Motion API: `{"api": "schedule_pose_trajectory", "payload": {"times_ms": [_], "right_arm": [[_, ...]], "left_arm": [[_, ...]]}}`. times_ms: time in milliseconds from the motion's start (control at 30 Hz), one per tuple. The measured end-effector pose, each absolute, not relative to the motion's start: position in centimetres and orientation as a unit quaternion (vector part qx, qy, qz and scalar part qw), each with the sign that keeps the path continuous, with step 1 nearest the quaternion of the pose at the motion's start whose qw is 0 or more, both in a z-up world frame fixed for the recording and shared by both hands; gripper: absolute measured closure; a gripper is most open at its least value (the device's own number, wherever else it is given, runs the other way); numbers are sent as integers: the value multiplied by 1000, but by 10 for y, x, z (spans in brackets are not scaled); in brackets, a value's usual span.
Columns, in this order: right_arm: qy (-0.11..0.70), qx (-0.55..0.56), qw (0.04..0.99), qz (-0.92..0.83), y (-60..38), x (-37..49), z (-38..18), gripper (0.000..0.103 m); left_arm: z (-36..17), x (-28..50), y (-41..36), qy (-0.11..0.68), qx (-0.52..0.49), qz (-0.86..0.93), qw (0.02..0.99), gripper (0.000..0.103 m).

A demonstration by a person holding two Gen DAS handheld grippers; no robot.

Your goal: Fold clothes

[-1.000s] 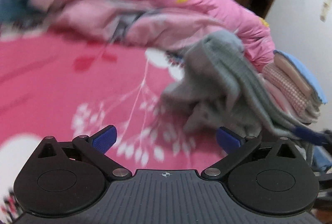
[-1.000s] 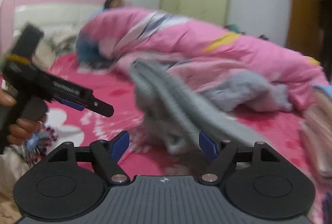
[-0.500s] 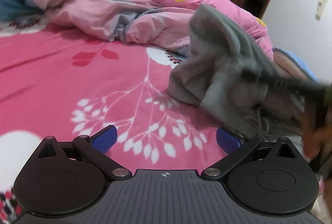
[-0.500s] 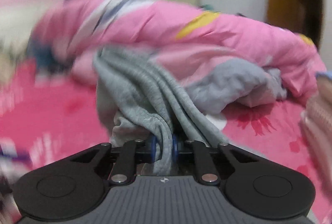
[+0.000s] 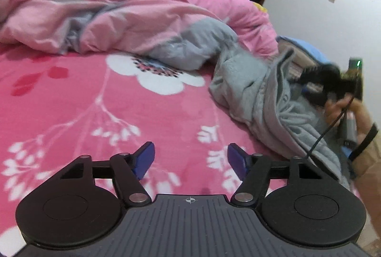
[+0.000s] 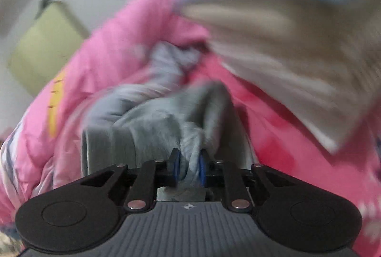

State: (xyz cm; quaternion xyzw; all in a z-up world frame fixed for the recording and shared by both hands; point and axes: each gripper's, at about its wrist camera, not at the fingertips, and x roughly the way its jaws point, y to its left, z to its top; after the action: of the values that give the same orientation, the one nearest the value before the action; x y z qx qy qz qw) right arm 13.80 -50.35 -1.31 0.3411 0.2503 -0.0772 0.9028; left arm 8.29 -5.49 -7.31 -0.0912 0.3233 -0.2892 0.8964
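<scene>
The grey garment (image 5: 259,90) now lies bunched at the bed's (image 5: 95,102) right edge, lower than 0.5 s ago. My right gripper (image 6: 189,165) stays clenched on it; my left gripper (image 5: 190,159) hangs released, fingers apart, over the sheet.
</scene>
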Motion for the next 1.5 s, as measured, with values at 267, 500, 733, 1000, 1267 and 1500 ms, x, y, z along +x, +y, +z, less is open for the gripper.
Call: {"api": "schedule_pose_trajectory", "payload": {"times_ms": [267, 500, 733, 1000, 1267, 1500], "right_arm": [[192, 277, 940, 50, -480, 23, 19, 56], [250, 89, 961, 77, -383, -26, 6, 34], [262, -138, 955, 16, -308, -39, -32, 65], [223, -44, 972, 65, -319, -50, -27, 96], [182, 43, 976, 107, -331, -61, -23, 103], [174, 23, 983, 61, -353, -72, -27, 56]], "left_arm": [[-74, 85, -63, 342, -111, -300, 884, 36], [-64, 76, -70, 344, -115, -299, 883, 31], [-38, 75, -87, 323, -87, -308, 891, 22], [-14, 102, -147, 302, -47, -346, 887, 20], [-16, 143, -230, 308, 19, -386, 869, 20], [-25, 163, -271, 317, 61, -390, 862, 44]]}}
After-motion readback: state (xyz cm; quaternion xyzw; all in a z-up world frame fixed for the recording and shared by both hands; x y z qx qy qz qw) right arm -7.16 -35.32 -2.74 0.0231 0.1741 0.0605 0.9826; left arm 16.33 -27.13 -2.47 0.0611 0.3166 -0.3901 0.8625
